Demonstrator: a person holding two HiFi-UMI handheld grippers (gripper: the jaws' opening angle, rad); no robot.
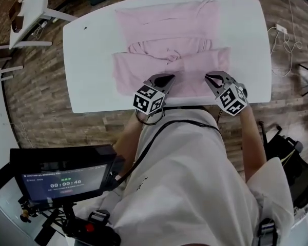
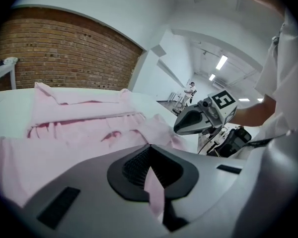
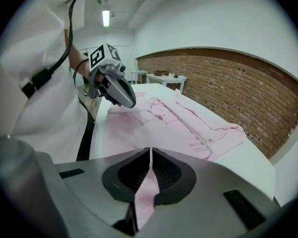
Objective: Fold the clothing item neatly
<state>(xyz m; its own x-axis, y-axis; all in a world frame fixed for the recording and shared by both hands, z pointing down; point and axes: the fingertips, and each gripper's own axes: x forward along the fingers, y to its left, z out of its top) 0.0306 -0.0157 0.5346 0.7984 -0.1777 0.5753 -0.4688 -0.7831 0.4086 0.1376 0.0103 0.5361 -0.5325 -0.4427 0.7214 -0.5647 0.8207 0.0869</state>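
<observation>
The pink garment lies spread on the white tabletop, partly folded. The left tool and right tool each clamp a strip of its near edge, spaced apart, probably so the hem lifts evenly for the next fold.

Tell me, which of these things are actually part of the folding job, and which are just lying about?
In the job: pink garment; white table beneath it; left tool and right tool, both shut on the garment's near edge.
Lying about: white cables; small side table; timer screen.
</observation>
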